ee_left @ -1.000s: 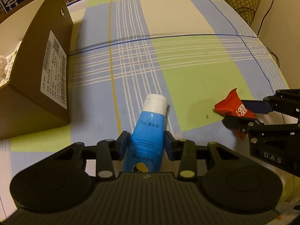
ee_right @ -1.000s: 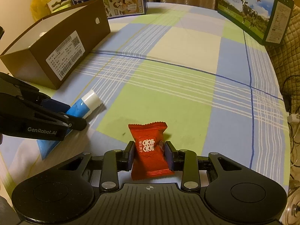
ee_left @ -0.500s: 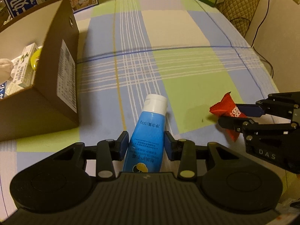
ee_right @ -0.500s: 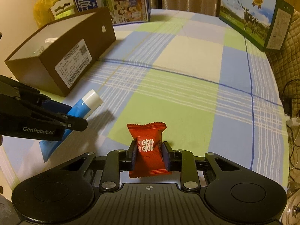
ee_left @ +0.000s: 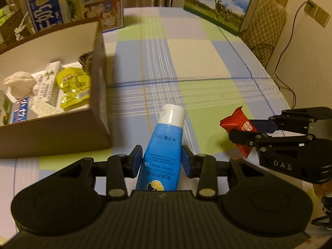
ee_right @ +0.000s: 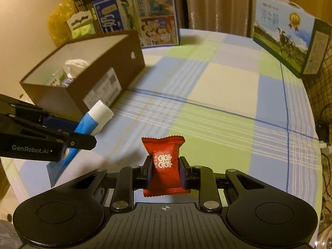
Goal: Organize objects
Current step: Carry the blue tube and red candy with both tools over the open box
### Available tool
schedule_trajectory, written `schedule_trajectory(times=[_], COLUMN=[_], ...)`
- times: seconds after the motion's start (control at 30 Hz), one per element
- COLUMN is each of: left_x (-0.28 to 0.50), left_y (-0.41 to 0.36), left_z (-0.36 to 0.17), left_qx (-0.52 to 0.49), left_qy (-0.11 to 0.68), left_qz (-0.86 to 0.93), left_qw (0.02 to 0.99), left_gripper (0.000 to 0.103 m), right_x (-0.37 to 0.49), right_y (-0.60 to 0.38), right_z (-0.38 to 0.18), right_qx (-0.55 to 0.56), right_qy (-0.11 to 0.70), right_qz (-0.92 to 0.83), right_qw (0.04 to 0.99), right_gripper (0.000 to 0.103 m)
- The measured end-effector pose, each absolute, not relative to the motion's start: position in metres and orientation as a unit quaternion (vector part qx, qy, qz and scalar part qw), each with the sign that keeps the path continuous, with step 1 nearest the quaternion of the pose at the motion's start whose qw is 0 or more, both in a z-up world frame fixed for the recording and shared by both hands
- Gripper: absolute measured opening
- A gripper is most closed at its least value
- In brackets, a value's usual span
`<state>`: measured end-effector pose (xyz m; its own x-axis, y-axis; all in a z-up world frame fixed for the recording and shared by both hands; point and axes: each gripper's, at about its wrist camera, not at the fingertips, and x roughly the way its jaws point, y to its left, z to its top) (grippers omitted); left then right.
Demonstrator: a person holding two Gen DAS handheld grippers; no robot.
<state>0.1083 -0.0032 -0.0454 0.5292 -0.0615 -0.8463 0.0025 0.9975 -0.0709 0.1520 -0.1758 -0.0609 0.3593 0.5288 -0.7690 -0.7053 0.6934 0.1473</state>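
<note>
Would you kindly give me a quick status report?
Left gripper shut on blue tube. Right gripper shut on red candy. Brown box open, path unobstructed.

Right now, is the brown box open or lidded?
Open. The brown box has no lid; packets lie visible inside it in both views.

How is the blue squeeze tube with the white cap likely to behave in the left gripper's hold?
The blue squeeze tube with the white cap probably gives a little where the left gripper pinches its body. Its glossy plastic may slip. Marked 50g, it is likely light, though the overhanging cap end might droop.
</note>
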Motion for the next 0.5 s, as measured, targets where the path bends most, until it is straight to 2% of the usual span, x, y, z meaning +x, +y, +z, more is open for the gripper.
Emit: schedule_trajectory(times=[0.5], left_x=[0.085], left_y=[0.066], left_z=[0.006], left_qx=[-0.052], left_qy=[0.436], left_qz=[0.026], left_qw=[0.898], left_gripper=[0.035], right_x=[0.139], right_y=[-0.106], right_z=[-0.018], right_qx=[-0.091], right_qy=[0.374], right_qz=[0.446], right_qw=[0.808], right_gripper=[0.023])
